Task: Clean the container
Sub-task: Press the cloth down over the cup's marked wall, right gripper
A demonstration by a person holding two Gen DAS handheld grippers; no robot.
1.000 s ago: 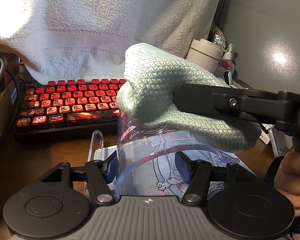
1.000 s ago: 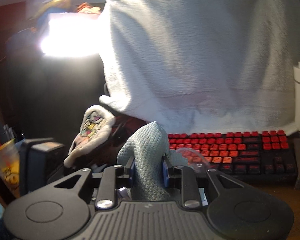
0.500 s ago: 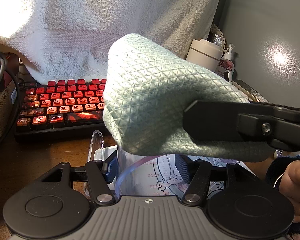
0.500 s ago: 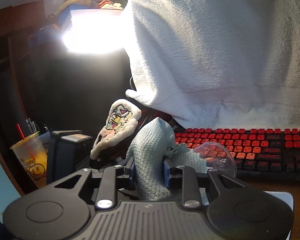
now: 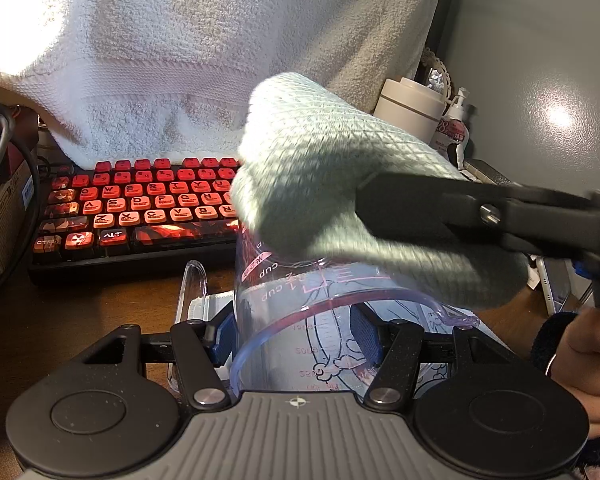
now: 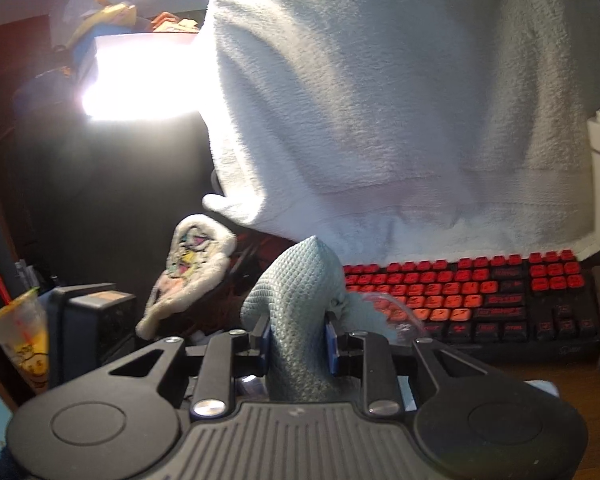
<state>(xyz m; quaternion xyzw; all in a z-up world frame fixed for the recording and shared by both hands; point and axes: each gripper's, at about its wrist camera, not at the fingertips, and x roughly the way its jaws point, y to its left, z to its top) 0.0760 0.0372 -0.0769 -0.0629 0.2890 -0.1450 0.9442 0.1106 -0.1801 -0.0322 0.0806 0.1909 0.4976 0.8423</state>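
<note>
I read "cup" on the measuring jug (image 5: pixel 300 320), clamped in my left gripper (image 5: pixel 296 340); my right gripper (image 6: pixel 298 336) pinches the cloth (image 6: pixel 296 300).

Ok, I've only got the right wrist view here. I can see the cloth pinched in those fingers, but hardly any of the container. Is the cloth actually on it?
Observer: Yes. The left wrist view shows the cloth bunched over the far side of the clear measuring cup, covering part of its mouth. I cannot tell how deep it reaches inside.
Operator: Is anything steadying the cup?
Observer: The left gripper is shut on it, with a blue pad on each side of the wall.
Operator: Where's the handle?
Observer: The handle sticks out on the left side of that view, clear of the cloth.
</note>
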